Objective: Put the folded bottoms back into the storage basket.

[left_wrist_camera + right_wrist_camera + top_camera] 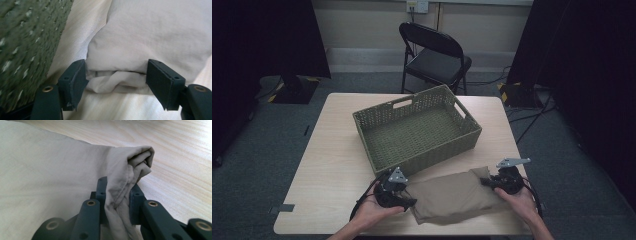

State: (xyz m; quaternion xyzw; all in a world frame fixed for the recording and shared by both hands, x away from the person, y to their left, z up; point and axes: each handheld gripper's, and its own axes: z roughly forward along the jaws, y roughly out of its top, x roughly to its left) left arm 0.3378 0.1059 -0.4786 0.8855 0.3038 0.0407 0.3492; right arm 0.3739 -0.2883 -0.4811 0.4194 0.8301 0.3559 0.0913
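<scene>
A folded tan cloth (454, 196) lies on the table near the front edge, just in front of a green woven basket (417, 131). My left gripper (408, 199) is at the cloth's left end; in the left gripper view its jaws stand open around the bunched edge of the cloth (140, 50), one on each side. My right gripper (488, 182) is at the cloth's right end, shut on a gathered corner of the cloth (120, 195) that sticks up between the jaws.
The basket's side (22, 50) is close on the left of my left gripper. A black folding chair (434, 52) stands behind the wooden table (337, 165). Bare tabletop lies left of the basket and right of the cloth (180, 165).
</scene>
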